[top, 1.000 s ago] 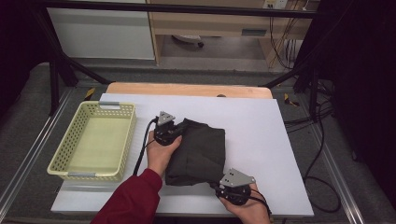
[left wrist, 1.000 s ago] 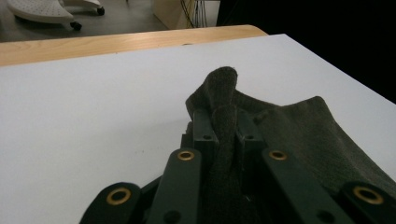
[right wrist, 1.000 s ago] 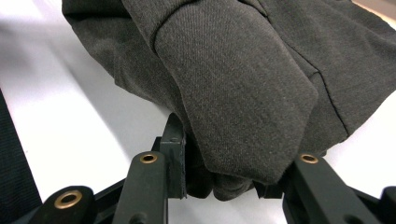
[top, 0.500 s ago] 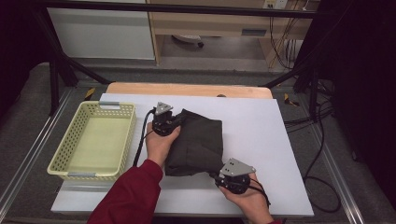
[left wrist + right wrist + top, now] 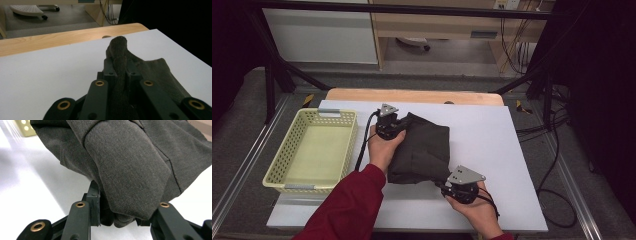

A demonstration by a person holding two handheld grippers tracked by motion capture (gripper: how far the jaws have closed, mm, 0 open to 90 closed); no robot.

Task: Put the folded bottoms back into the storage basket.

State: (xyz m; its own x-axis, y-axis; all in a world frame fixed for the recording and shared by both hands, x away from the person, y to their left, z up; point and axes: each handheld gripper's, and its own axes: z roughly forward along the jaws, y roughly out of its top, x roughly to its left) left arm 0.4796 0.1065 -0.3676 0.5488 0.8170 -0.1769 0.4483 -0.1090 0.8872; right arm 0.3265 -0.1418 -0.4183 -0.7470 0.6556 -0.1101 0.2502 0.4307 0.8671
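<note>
I count one dark grey cloth [image 5: 422, 149] on the white table [image 5: 492, 135], lying folded near the middle of the high view, a little left of centre. I have two grippers on it. My left gripper [image 5: 388, 126] sits at the cloth's upper left corner in the high view, held by the hand [image 5: 382, 148] in a red sleeve [image 5: 347, 205]. In the left gripper view its jaws are closed down on a bunched ridge of the cloth [image 5: 120, 62], which stands up between them and rises to a rounded tip above, with the rest of the fabric spreading to the lower right of that frame.

My right gripper [image 5: 460, 186] is at the cloth's lower right corner in the high view, low in the frame and right of centre, in the other hand [image 5: 477, 210]. In the right gripper view the jaws stand fairly wide apart with a thick folded edge of the cloth [image 5: 130, 170] pinched between them; the fabric hangs over and partly hides the inner faces, but it looks gripped on both sides.

There is one pale yellow basket [image 5: 279, 167] with perforated walls at the left of the high view, just beside the table's left edge, and I see nothing inside it. A strip of wooden board [image 5: 412, 96] shows along the far edge of the table.
</note>
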